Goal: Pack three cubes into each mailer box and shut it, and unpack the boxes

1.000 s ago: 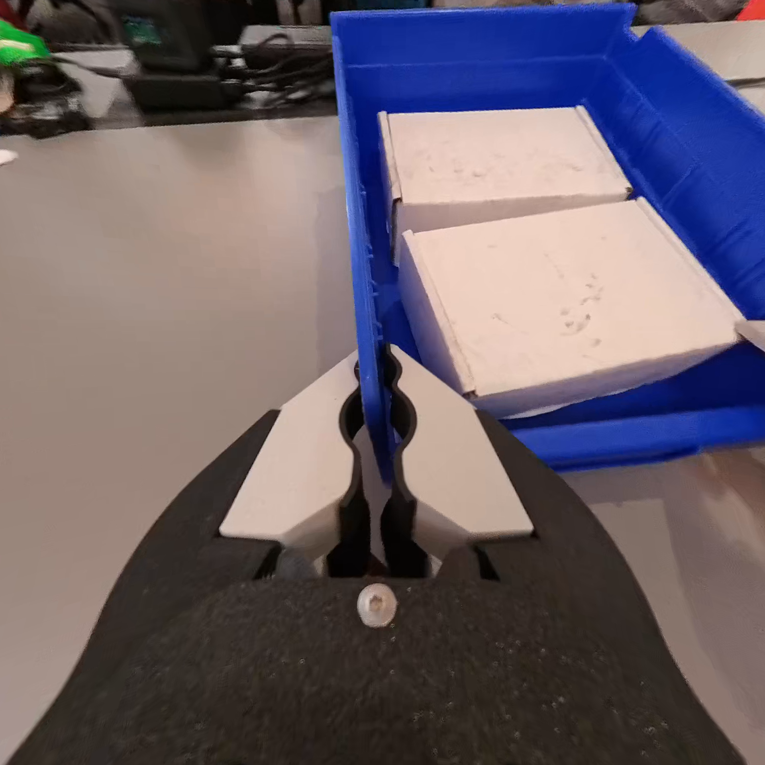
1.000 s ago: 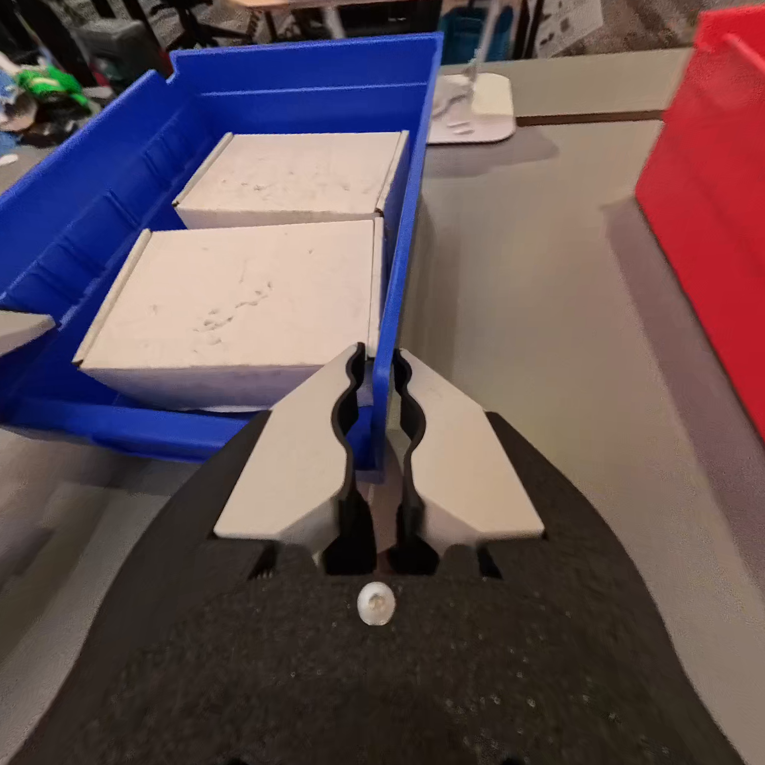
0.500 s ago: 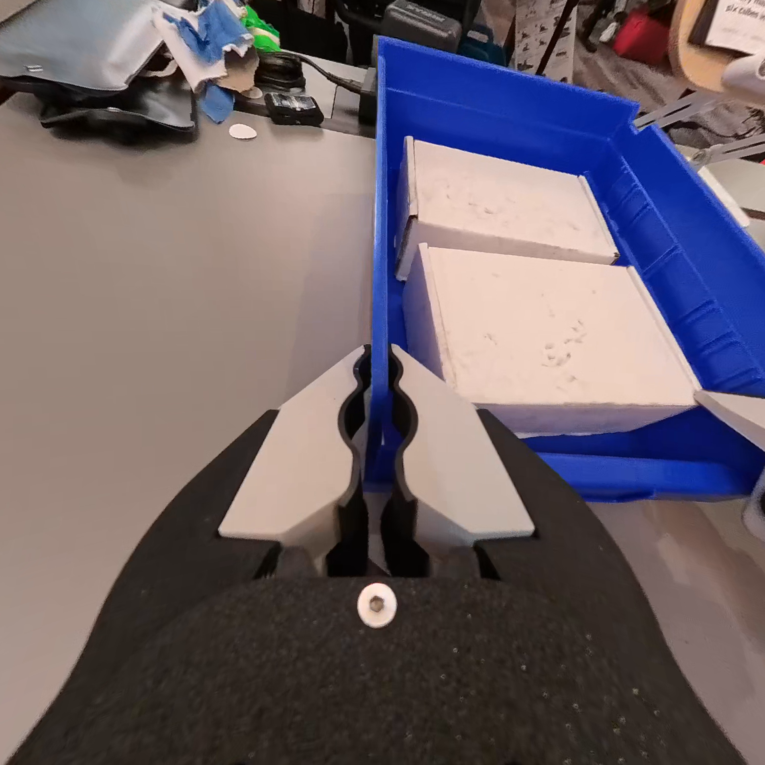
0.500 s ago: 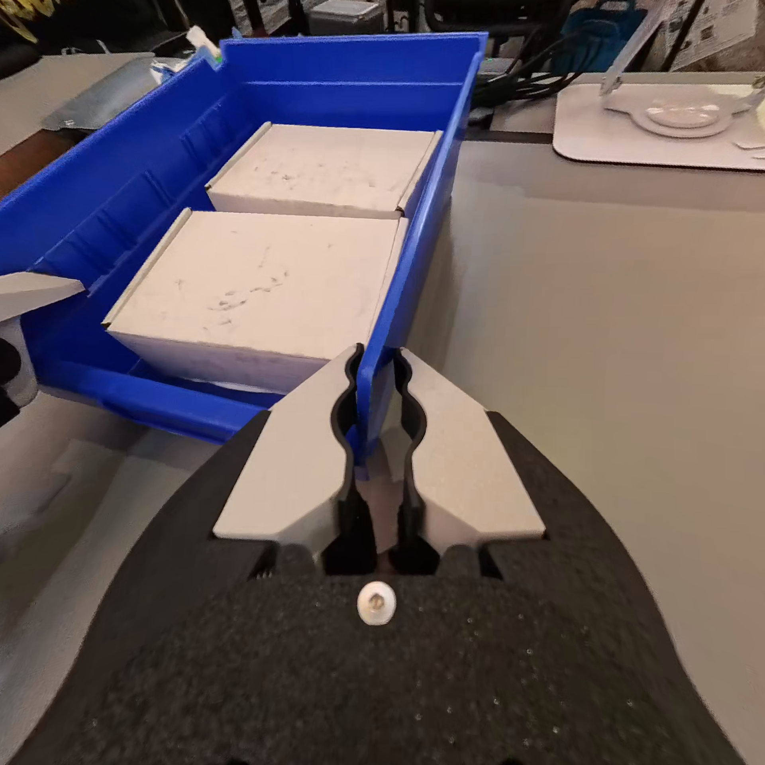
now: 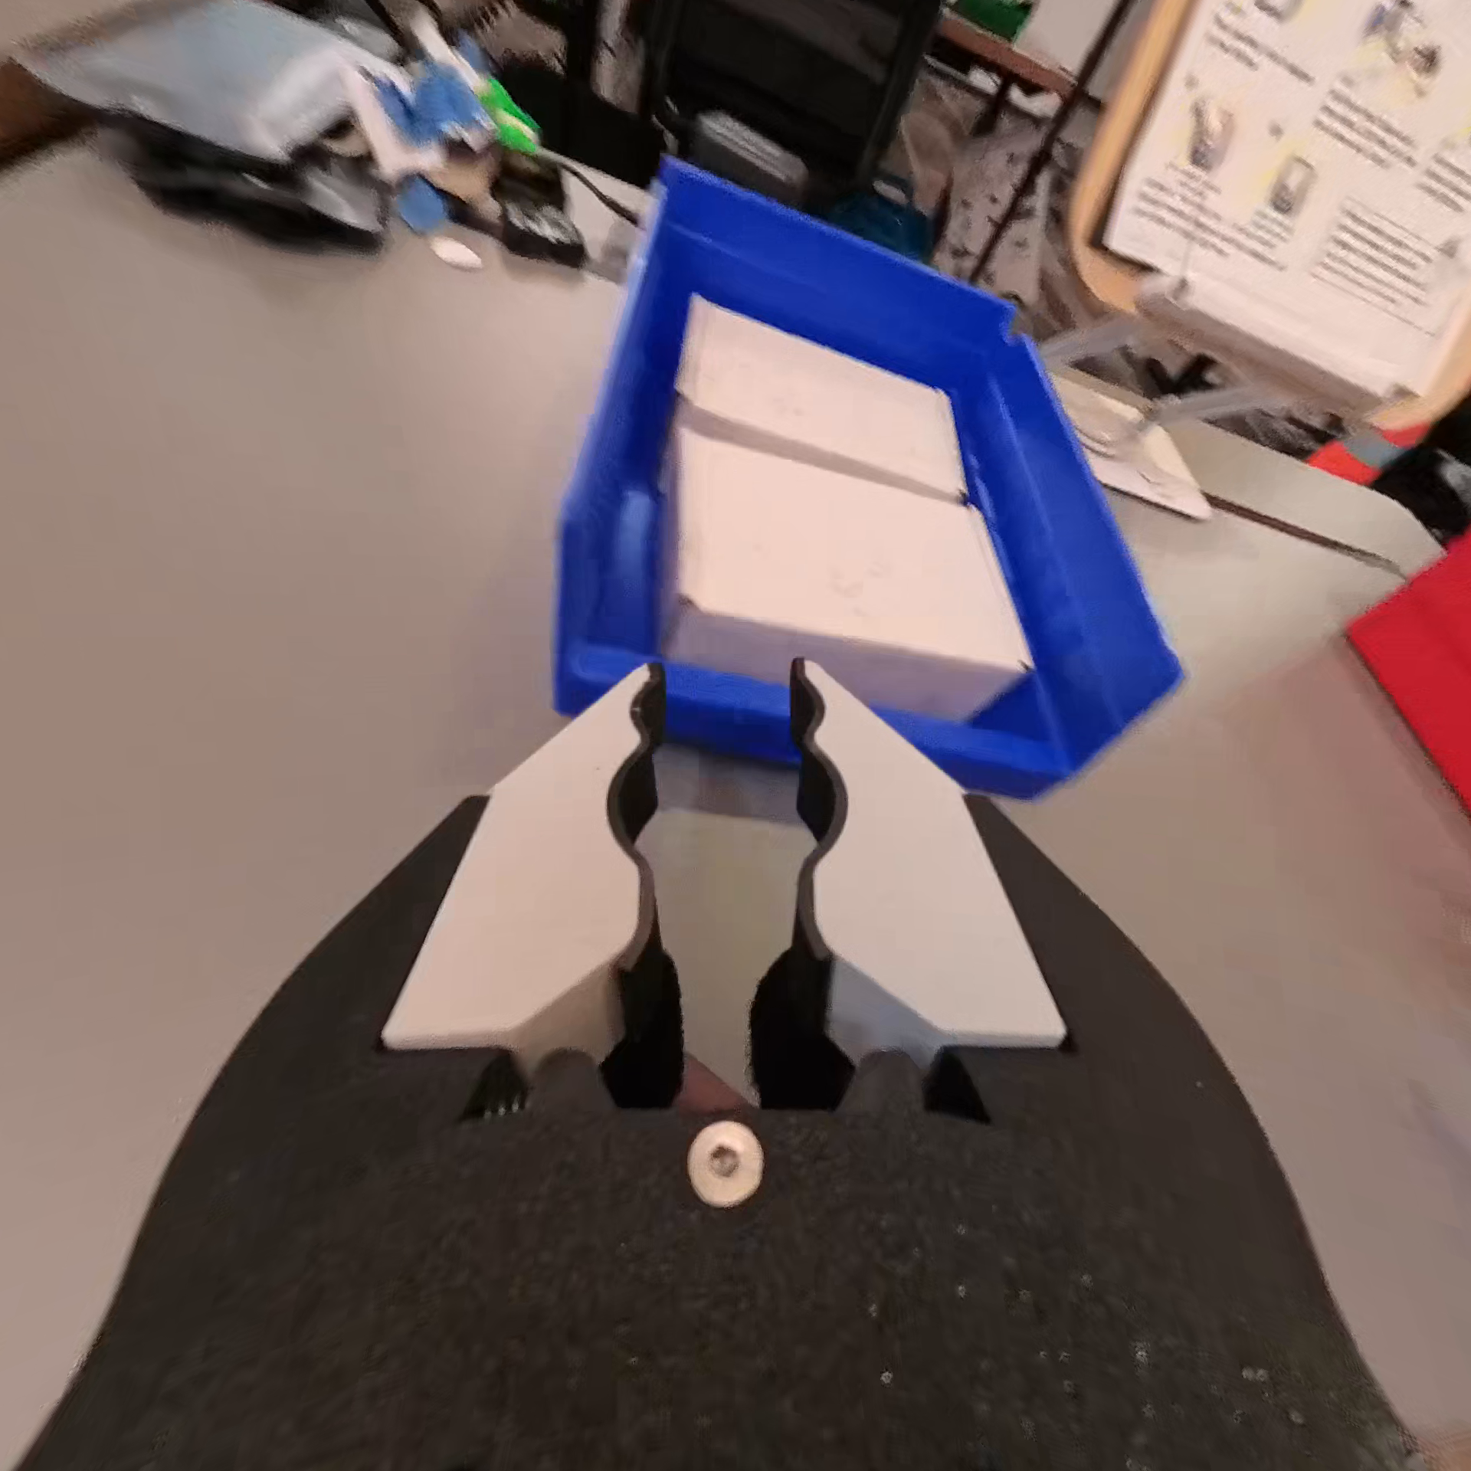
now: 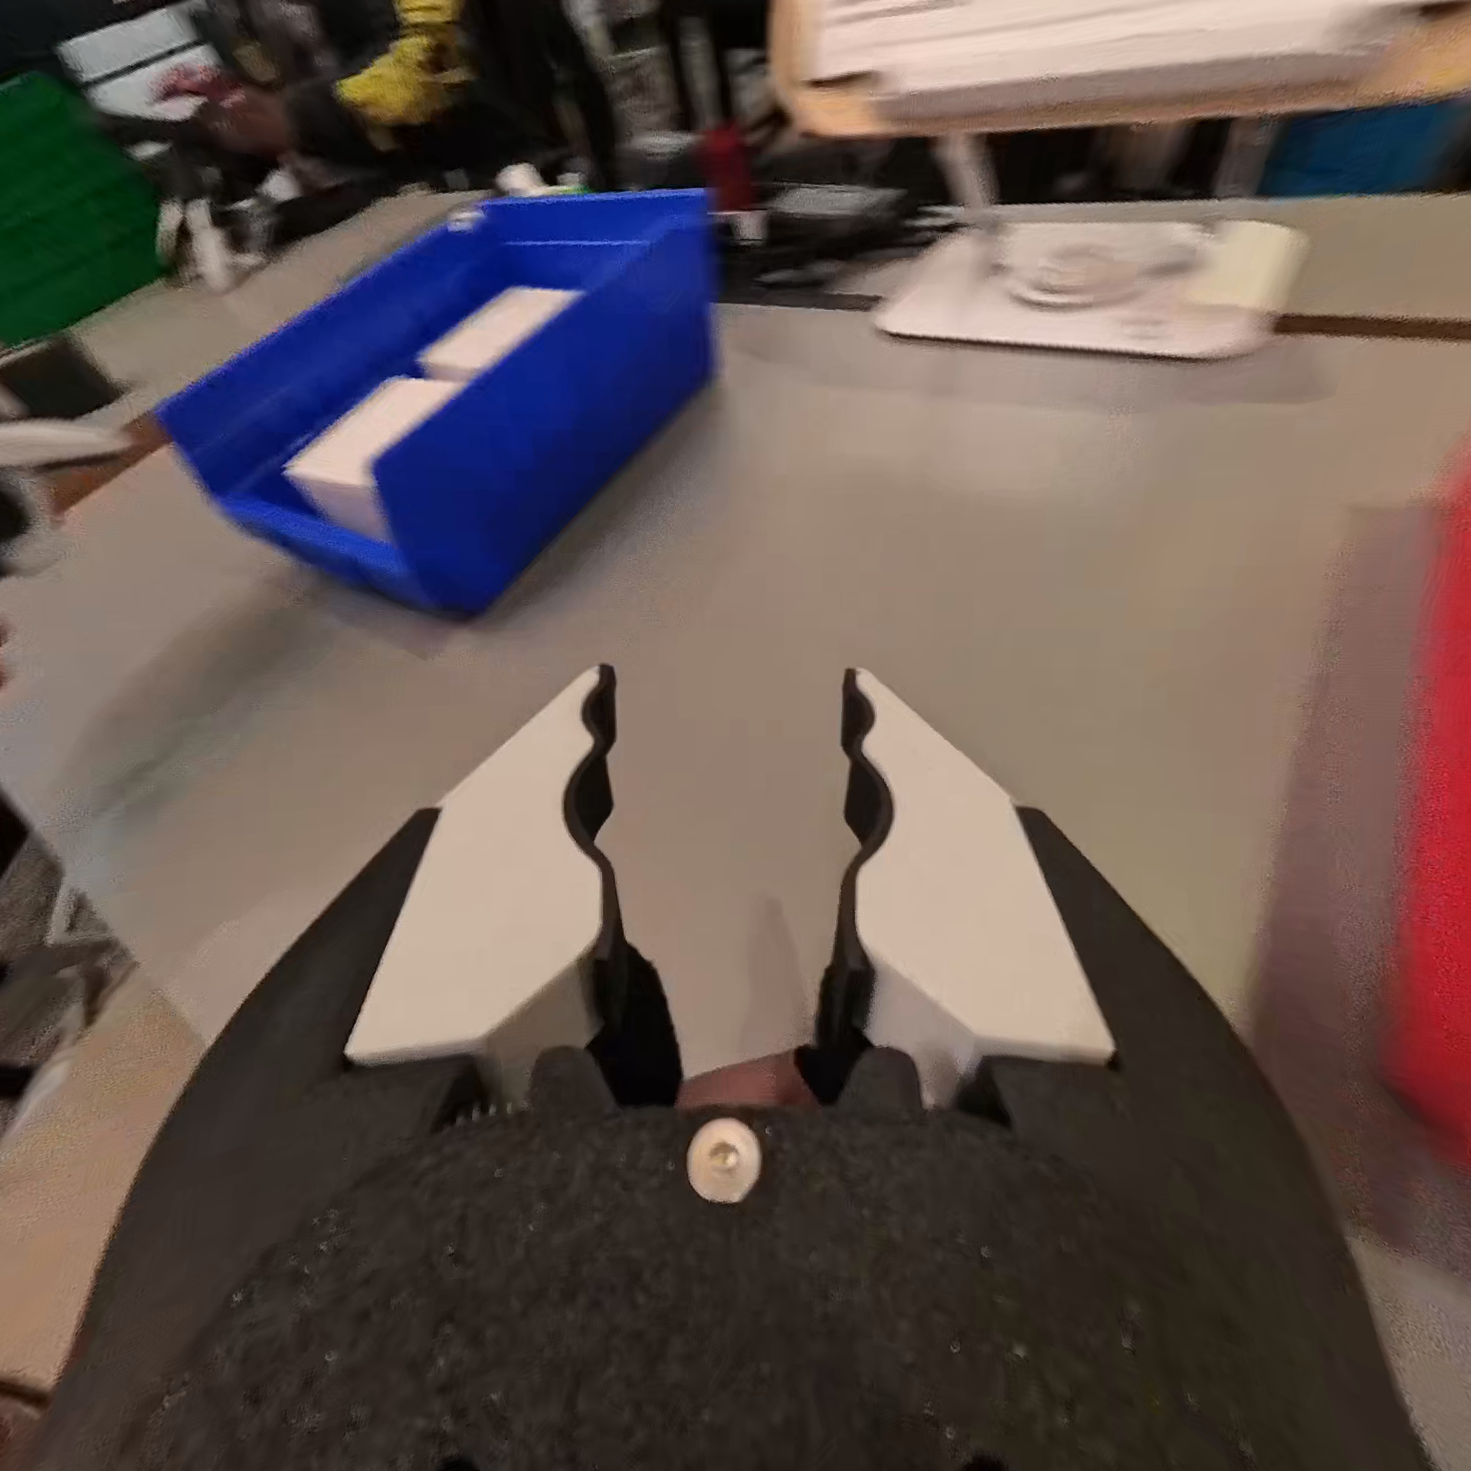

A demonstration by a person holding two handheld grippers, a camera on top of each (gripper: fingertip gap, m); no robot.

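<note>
A blue bin (image 5: 1067, 557) stands on the grey table and holds two shut white mailer boxes, a near one (image 5: 828, 573) and a far one (image 5: 812, 406). My left gripper (image 5: 726, 676) is open and empty, just short of the bin's near wall. In the right wrist view the bin (image 6: 549, 446) lies ahead to the left with both boxes (image 6: 374, 430) showing over its wall. My right gripper (image 6: 726, 680) is open and empty over bare table, well back from the bin. No cubes show.
A red bin (image 6: 1433, 796) stands at the right edge, also seen in the left wrist view (image 5: 1425, 676). A white flat stand (image 6: 1082, 294) sits at the table's back. Clutter of bags and cables (image 5: 302, 159) lies at the far left. A poster board (image 5: 1305, 159) stands behind. Across from one pair of fingers to the other is roughly 40 cm.
Both grippers let go of the blue bin's side walls, opened and pulled back. The bin now sits free on the table, farther away in both views.
</note>
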